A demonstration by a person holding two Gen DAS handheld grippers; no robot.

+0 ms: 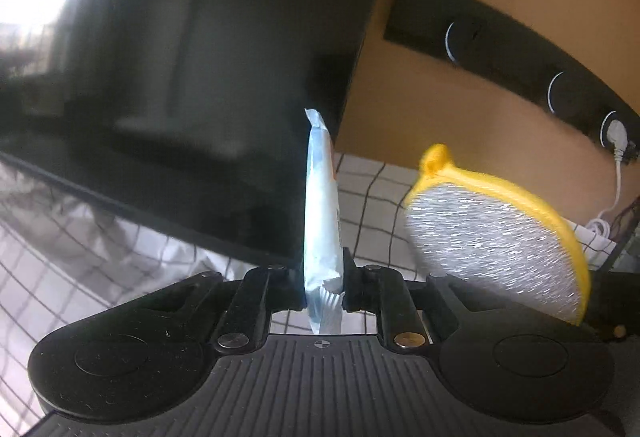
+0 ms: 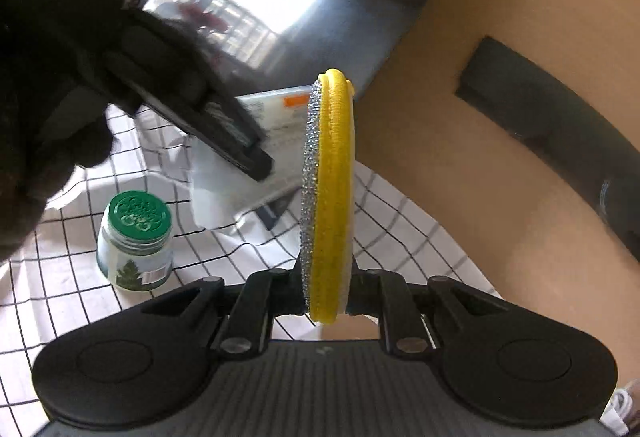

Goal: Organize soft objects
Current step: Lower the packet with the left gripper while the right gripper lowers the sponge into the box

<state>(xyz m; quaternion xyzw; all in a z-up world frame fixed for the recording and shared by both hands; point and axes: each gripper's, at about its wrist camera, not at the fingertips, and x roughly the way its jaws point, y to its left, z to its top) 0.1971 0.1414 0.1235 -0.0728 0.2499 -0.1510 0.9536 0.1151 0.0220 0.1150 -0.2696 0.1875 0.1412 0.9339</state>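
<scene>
My left gripper (image 1: 323, 291) is shut on a thin white and light-blue soft packet (image 1: 322, 213), held upright and edge-on above the checked cloth. My right gripper (image 2: 326, 293) is shut on a round scrub pad (image 2: 330, 193) with a yellow rim and a silver glittery face, also held edge-on. The pad shows in the left wrist view (image 1: 496, 245) to the right of the packet, close beside it. In the right wrist view the left gripper (image 2: 224, 125) and its packet (image 2: 276, 141) sit just left of the pad, in the air.
A white cloth with a black grid (image 2: 400, 221) covers the table. A small jar with a green lid (image 2: 136, 241) stands on it at left. A large dark screen (image 1: 180, 77) stands behind. A black socket strip (image 1: 520, 53) with a white plug is on the tan wall.
</scene>
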